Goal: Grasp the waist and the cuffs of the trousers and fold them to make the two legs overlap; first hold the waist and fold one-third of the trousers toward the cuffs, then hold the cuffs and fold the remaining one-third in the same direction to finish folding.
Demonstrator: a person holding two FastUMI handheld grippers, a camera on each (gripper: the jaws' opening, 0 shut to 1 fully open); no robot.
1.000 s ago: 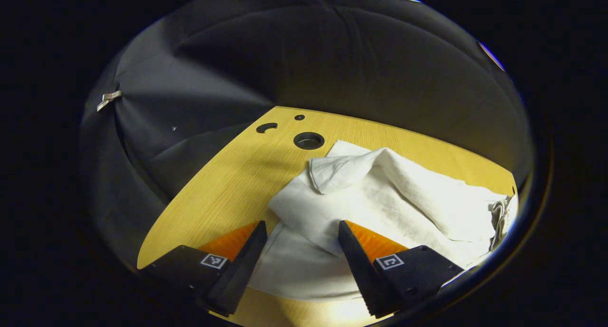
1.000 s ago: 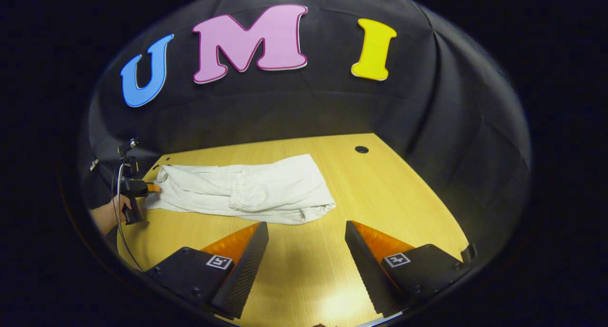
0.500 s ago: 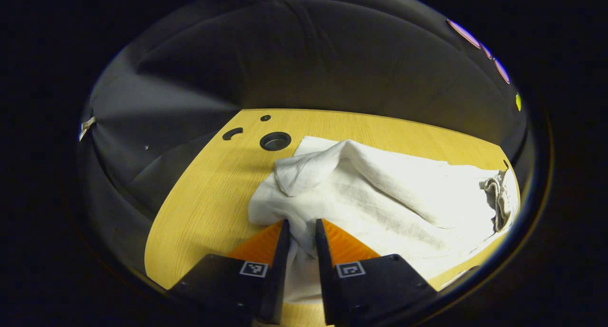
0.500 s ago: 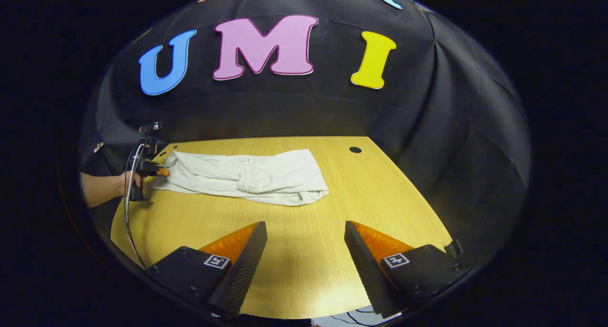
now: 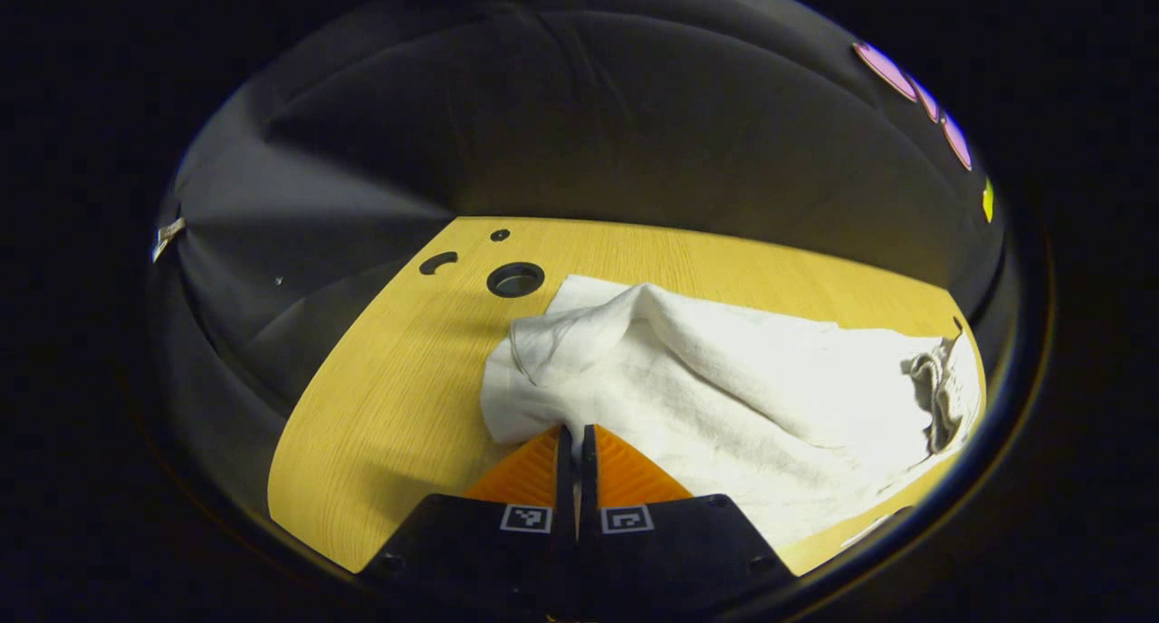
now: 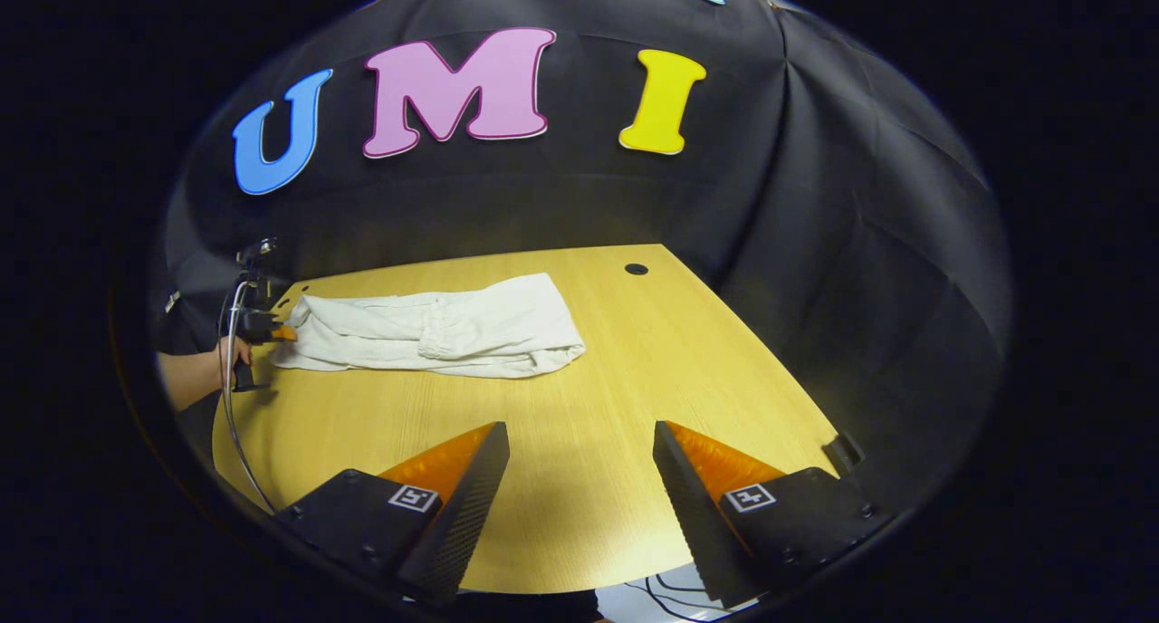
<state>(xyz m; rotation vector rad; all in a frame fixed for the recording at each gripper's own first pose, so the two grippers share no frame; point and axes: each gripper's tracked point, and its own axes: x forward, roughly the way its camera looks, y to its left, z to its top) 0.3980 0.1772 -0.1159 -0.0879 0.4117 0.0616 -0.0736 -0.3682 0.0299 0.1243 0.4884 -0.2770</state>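
In the left gripper view my left gripper (image 5: 576, 431) has its fingers drawn together on a bunched edge of the white trousers (image 5: 724, 397), with only a thin slit between them where the cloth goes in, so I read it as clamped on the fabric. The trousers lie rumpled on the yellow wooden table (image 5: 389, 397), stretching away to the right, with a gathered, crinkled part at the far end. Just beyond the cloth I see a round cable hole (image 5: 515, 280) in the tabletop, with a curved slot and a small dot near it. In the right gripper view my right gripper (image 6: 579, 437) hangs over bare table well apart from the trousers (image 6: 435, 333), its fingers spread wide and nothing between them. At the far left of that view a hand (image 6: 213, 360) holds the other gripper at the trousers' left end. A small dark hole (image 6: 636, 269) sits near the table's back edge.
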